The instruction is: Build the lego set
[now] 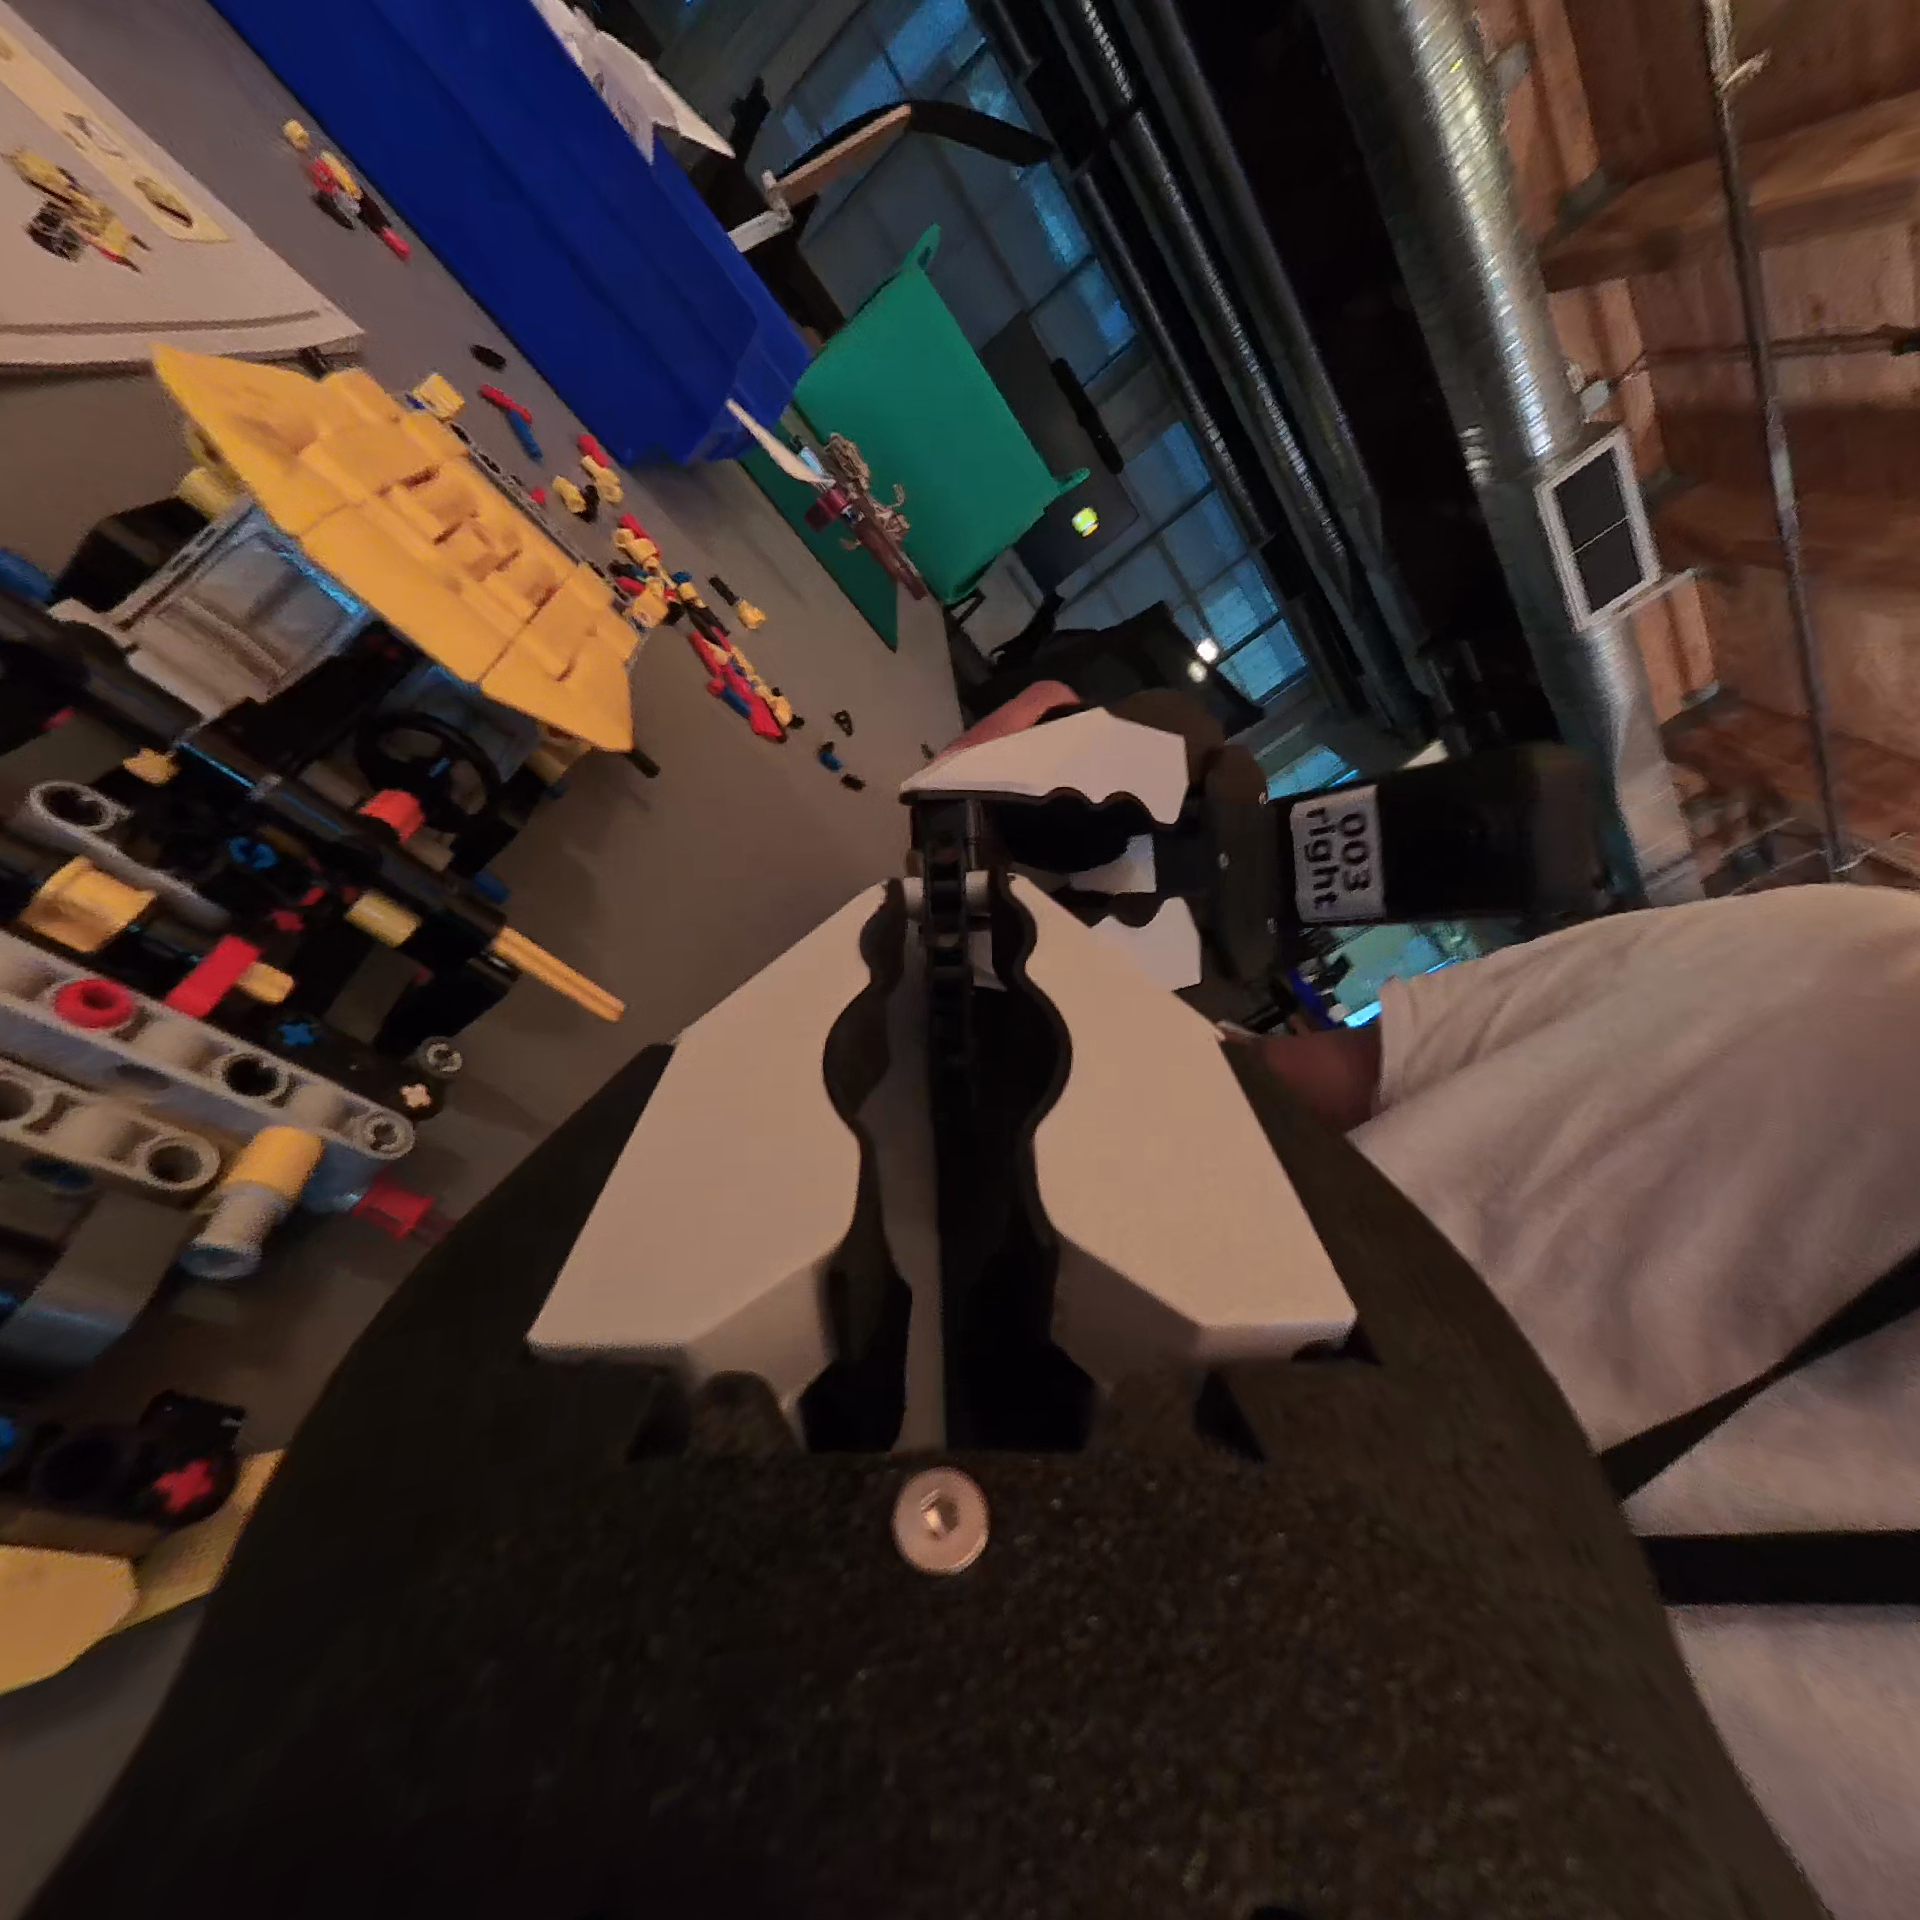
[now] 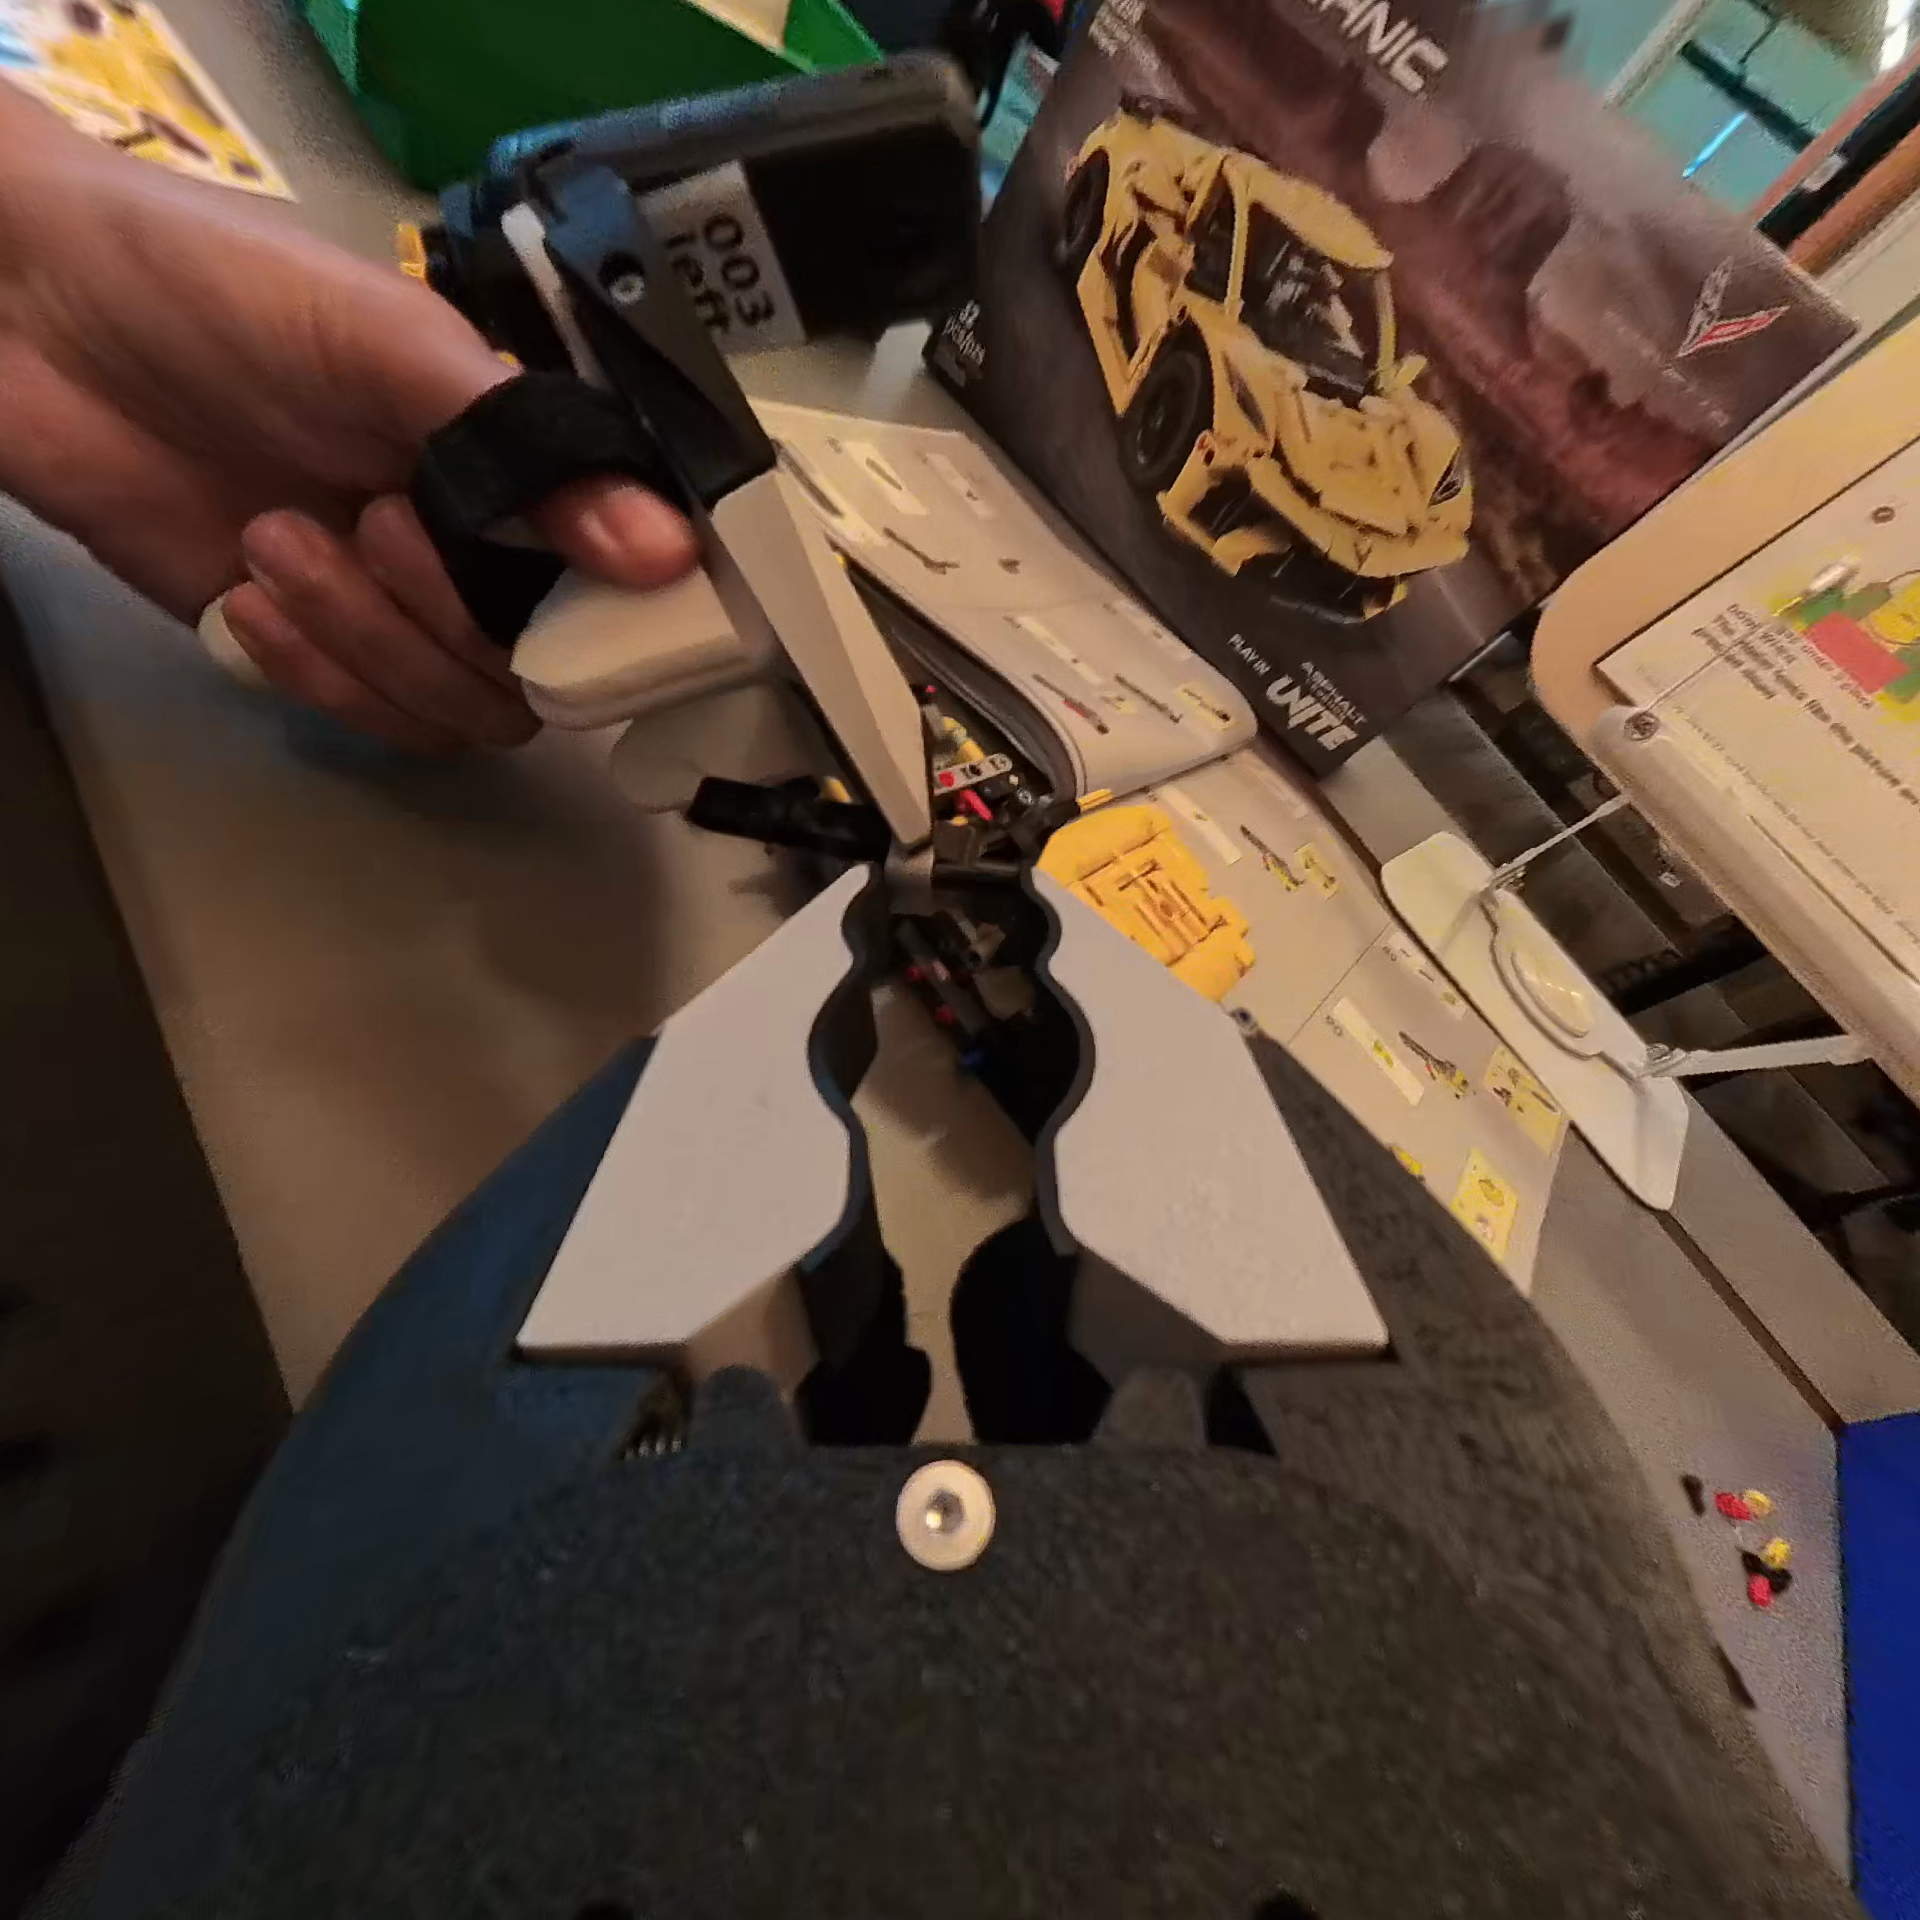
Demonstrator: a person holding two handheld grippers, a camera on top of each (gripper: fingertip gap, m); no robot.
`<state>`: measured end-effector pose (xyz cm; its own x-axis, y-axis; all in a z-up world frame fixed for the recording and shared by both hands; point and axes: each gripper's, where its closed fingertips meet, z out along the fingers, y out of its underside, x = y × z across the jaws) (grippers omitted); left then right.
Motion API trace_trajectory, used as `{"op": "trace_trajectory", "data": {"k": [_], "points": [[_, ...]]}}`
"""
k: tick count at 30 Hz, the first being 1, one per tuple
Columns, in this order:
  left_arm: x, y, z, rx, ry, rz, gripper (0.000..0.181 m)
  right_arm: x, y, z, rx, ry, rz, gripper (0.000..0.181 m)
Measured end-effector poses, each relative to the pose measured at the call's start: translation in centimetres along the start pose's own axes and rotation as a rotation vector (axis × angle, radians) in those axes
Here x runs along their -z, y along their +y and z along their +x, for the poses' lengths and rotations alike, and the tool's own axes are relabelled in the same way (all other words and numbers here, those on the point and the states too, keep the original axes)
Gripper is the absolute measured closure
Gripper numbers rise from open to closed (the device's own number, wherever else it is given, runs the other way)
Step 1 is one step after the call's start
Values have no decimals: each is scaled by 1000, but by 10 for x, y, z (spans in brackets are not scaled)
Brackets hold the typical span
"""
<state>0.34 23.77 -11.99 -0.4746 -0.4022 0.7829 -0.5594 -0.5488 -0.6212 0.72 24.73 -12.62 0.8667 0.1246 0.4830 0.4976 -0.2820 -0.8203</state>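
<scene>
We had the left tool (image 1: 943, 894) clamped on a black beam (image 1: 948, 935), long axis running along the fingers; the right tool (image 2: 951, 894), tips slightly apart, met it head-on.

**Where you will find print**

You have a white printed label (image 1: 1340, 852) on a black housing (image 1: 1475, 831), and its twin label (image 2: 732, 281) in the other view. Branding and small print run across the car box (image 2: 1351, 364). The open booklet (image 2: 1039, 644) and the framed card (image 2: 1787, 665) carry print too blurred to read.
</scene>
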Motion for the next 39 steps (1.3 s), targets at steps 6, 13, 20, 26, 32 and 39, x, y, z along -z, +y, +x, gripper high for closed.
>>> {"op": "trace_trajectory", "data": {"k": [6, 13, 20, 26, 32, 39], "points": [[1, -3, -2, -2, -14, 16, 165, 2, -5, 3, 54, 83, 29, 158], [-1, 1, -3, 11, -2, 3, 166, 4, -2, 2, 88, 73, 9, 159], [-2, 3, 2, 12, 30, 2, 166, 8, -4, 1, 35, 11, 6, 160], [-6, 8, 2, -13, -3, -39, 166, 11, 0, -2, 4, -37, 13, 160], [-2, -2, 5, 44, 38, -37, 166, 7, -7, 5, -129, -61, 49, 159], [19, -13, 3, -433, -215, -55, 147, 5, 4, 11, -933, -457, 96, 159]]}}
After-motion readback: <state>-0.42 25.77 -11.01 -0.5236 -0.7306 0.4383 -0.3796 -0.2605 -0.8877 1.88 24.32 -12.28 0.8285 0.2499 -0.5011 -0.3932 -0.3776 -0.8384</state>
